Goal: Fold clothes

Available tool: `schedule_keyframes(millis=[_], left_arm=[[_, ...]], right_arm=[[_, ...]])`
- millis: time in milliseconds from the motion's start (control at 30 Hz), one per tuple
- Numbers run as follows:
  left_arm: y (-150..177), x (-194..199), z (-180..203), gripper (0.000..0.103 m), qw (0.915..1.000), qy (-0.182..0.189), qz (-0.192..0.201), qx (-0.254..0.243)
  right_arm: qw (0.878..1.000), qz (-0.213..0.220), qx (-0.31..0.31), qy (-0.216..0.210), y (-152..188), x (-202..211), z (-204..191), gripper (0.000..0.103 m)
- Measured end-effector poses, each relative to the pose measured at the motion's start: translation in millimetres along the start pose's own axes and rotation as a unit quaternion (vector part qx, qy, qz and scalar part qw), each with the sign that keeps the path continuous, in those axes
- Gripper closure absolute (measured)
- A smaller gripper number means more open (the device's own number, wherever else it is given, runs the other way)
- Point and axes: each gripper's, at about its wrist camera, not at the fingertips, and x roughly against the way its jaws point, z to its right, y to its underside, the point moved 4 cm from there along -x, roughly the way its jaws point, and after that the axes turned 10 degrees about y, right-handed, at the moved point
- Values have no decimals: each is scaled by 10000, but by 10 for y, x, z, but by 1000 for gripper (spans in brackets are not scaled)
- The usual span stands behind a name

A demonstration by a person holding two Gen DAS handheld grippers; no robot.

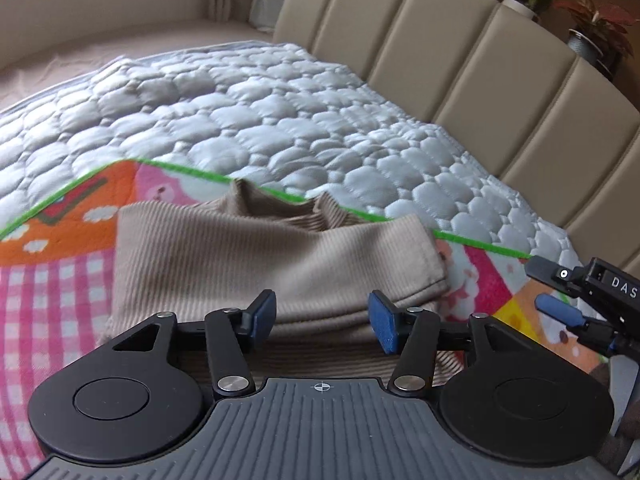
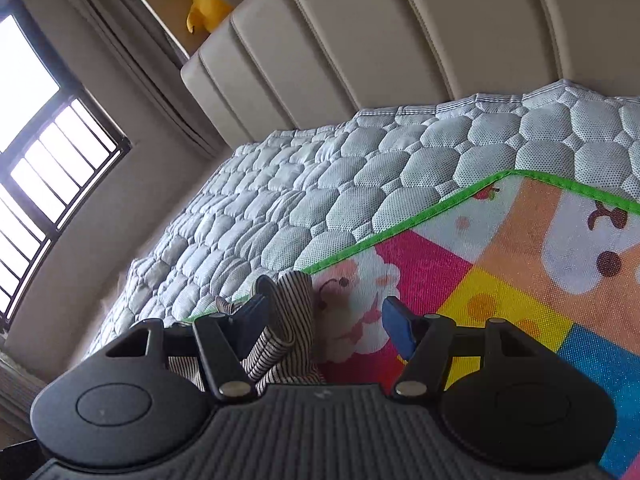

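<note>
Your left gripper [image 1: 322, 320] has its blue pads spread wide and nothing between them, hanging just over the near folded edge of the beige ribbed top [image 1: 272, 264]. Your right gripper [image 2: 324, 328] is spread too; the top's cloth [image 2: 280, 332] sits beside its left finger, but you're not pinching it as far as I can tell. The top lies on the colourful play mat [image 1: 48, 280], sides turned in, collar at the mat's green far edge, sleeve end bunched on the right. Risks: pinch only the upper layer and the stack slides apart when you lift; catch the mat along with the cloth and you drag the whole thing over the quilted mattress [image 1: 240, 120]. The right gripper is near the loose sleeve, so a sideways sweep could flick it open. Readable text: "DAS" on the right gripper's body in the left view; the rest is cut off.
</note>
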Motion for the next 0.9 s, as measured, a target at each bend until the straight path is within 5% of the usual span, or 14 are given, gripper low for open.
schedule_keyframes(millis=[233, 333, 500, 600, 633, 900], left_arm=[[230, 149, -735, 33, 9975, -91, 87, 702], [199, 145, -877, 33, 9965, 81, 120, 818], [164, 248, -928, 24, 9951, 500, 435, 738], [236, 238, -965, 23, 9954, 603, 337, 662], [254, 232, -985, 23, 9954, 614, 310, 662], [185, 213, -1086, 21, 9906, 955, 427, 877]], right_arm=[[9916, 238, 1269, 25, 150, -121, -459, 39], [9805, 402, 1921, -15, 207, -187, -707, 53], [9549, 625, 2901, -29, 309, -345, -1104, 53], [9584, 413, 2823, 90, 405, -571, -1076, 66], [9603, 322, 2769, 93, 439, -617, -1034, 90], [9414, 187, 3338, 449, 583, -578, -810, 91]])
